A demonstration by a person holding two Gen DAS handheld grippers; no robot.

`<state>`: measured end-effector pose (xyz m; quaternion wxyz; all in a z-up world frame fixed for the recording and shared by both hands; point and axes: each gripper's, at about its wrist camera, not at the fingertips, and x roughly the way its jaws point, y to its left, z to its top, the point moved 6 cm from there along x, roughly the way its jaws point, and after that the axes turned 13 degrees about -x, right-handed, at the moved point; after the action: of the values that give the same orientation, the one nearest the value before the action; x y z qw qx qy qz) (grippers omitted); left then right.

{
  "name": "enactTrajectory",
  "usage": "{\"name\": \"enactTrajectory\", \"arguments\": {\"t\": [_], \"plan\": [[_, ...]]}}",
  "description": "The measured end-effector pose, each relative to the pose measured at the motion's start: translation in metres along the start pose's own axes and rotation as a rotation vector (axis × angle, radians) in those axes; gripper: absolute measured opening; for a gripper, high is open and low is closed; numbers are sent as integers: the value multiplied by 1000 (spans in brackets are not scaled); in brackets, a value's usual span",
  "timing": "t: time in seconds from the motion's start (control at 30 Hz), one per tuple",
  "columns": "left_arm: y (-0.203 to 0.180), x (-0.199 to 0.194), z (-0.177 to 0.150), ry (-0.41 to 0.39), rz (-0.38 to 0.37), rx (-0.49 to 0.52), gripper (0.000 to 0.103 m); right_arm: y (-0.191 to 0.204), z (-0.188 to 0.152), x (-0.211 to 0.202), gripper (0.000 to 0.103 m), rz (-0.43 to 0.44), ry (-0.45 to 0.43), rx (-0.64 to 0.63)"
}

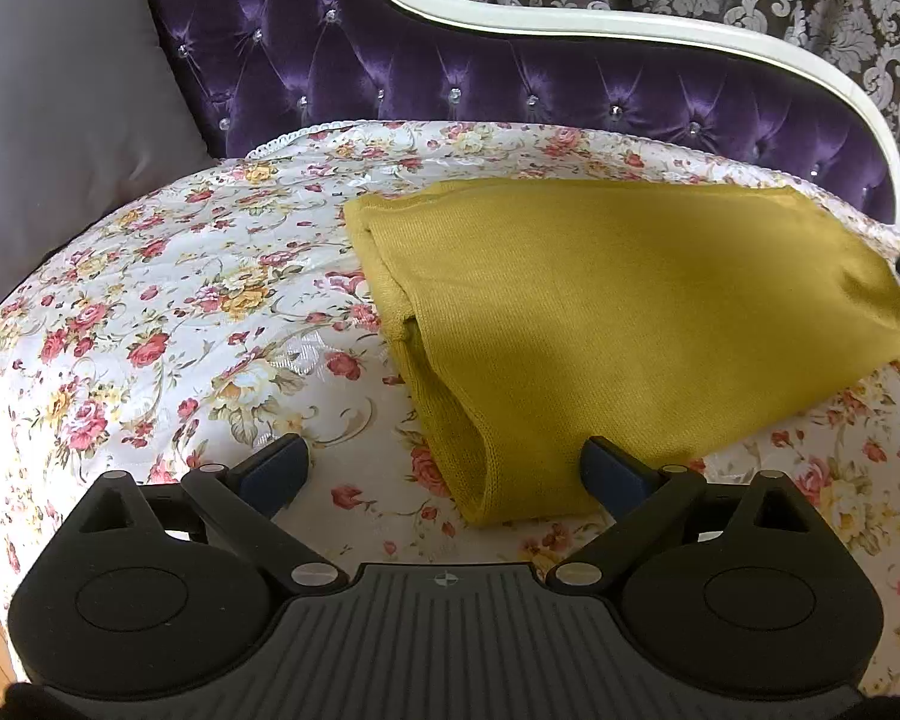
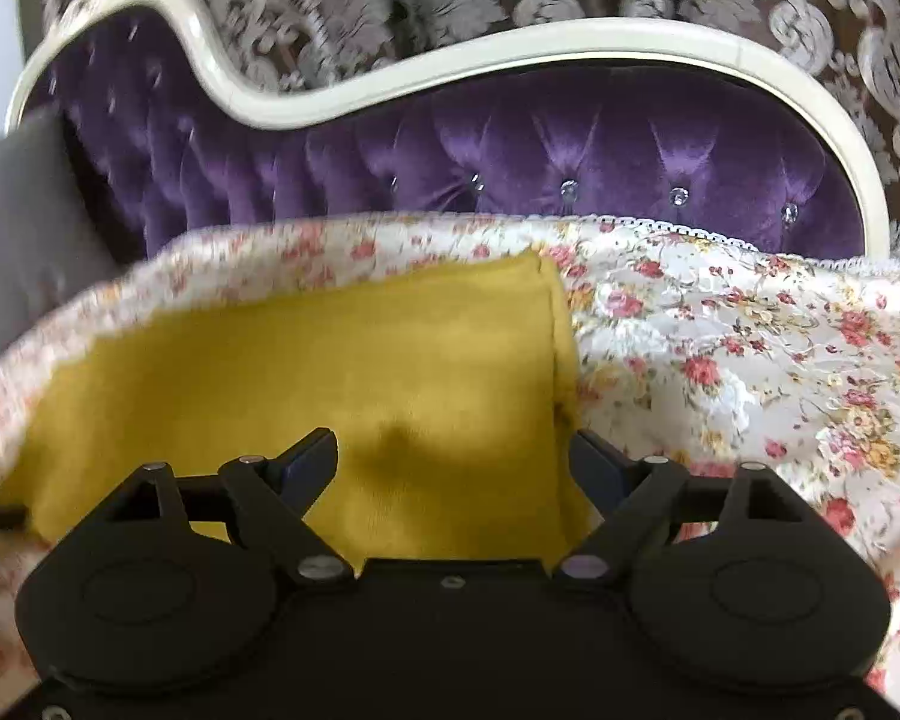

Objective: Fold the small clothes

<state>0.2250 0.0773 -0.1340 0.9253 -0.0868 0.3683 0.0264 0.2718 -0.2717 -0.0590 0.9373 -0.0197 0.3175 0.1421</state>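
At the far left of my left view a grey pillow [image 1: 60, 90] leans on the purple headboard [image 1: 510, 78]. Next comes the floral bedspread [image 1: 150, 300], and right of centre on it lies the yellow garment [image 1: 630, 300], flat and already doubled over, with layered edges showing along its left side.

My left gripper [image 1: 444, 471] is released, fingers spread wide, with the garment's near corner lying between them but not pinched. In the right view my right gripper [image 2: 453, 462] is also released, spread over the garment's [image 2: 330, 360] right edge, nothing gripped.

I judge the fold mostly done: the piece looks compact and neat. One more fold or some smoothing may remain; I cannot tell.

Count: one garment, one pillow, one bedspread, one headboard, two grippers. No other clothes show.
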Motion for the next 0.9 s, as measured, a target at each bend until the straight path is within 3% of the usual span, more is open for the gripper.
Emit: {"name": "enactTrajectory", "arguments": {"t": [0.13, 0.4, 0.77, 0.9], "plan": [[0, 0, 0, 0, -2, -2, 99, -22, 12, 10, 86, 54, -28, 86], [-1, 0, -1, 0, -2, -3, 99, -45, 17, 46, 86, 59, -3, 71], [-1, 0, -1, 0, -4, -4, 99, -48, 17, 76, 81, 248, -20, 145], [-1, 0, 0, 3, -9, -7, 99, -59, 17, 83, 80, 316, -43, 244]]}}
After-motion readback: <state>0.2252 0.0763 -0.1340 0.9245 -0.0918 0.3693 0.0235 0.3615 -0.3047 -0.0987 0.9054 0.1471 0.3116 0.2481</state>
